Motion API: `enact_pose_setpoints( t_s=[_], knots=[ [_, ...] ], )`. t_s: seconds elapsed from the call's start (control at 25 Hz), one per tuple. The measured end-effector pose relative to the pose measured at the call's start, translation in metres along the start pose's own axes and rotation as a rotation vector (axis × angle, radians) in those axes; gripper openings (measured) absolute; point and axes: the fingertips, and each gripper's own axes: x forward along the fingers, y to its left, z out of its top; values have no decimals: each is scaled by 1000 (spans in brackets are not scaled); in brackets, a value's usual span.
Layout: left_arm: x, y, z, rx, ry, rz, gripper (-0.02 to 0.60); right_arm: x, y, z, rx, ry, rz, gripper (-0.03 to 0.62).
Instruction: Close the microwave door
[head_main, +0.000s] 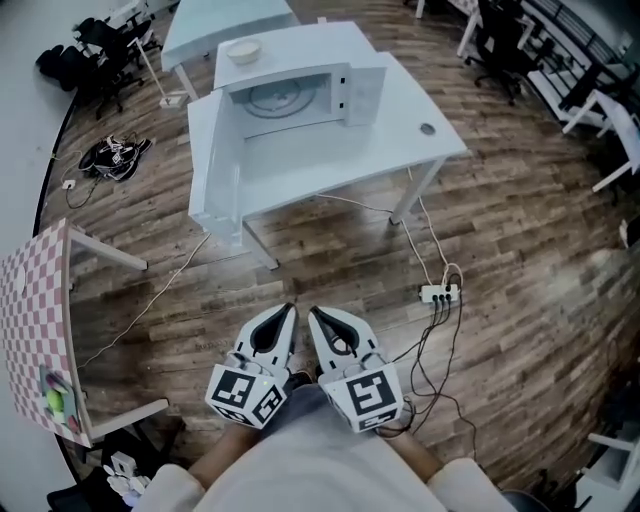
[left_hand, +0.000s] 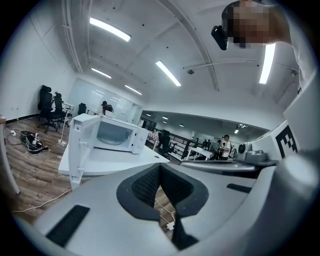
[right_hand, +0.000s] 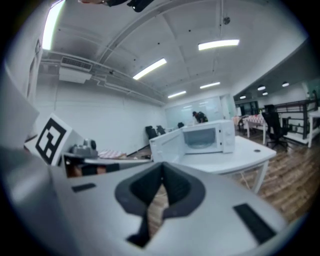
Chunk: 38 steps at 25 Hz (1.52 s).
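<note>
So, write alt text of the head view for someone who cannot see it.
A white microwave stands on a white table, door swung open. Nearer, the left gripper and right gripper are shut, above the wood floor.

Open-plan office with a wood plank floor (head_main: 520, 260).
Black chairs (head_main: 105, 48) stand beyond the white table (head_main: 405, 125), a power strip (head_main: 438, 293) lies near its leg, and strip lights (left_hand: 167, 73) run overhead.

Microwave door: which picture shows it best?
Head view: the microwave door stands wide open, seen whole from above. Left gripper view shows it slantwise, from the side; right gripper view shows it small, far off.
</note>
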Motion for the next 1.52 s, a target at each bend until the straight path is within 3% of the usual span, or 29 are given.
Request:
enact_pose_setpoints(
  t_s=[0.64,1.52],
  knots=[
    [20,16,16,-48,-14,66,18,28,-11,24,25,-24,116,23],
    [81,109,73,-112,-46,101,18,143,-29,71,4,10,213,23]
  ],
)
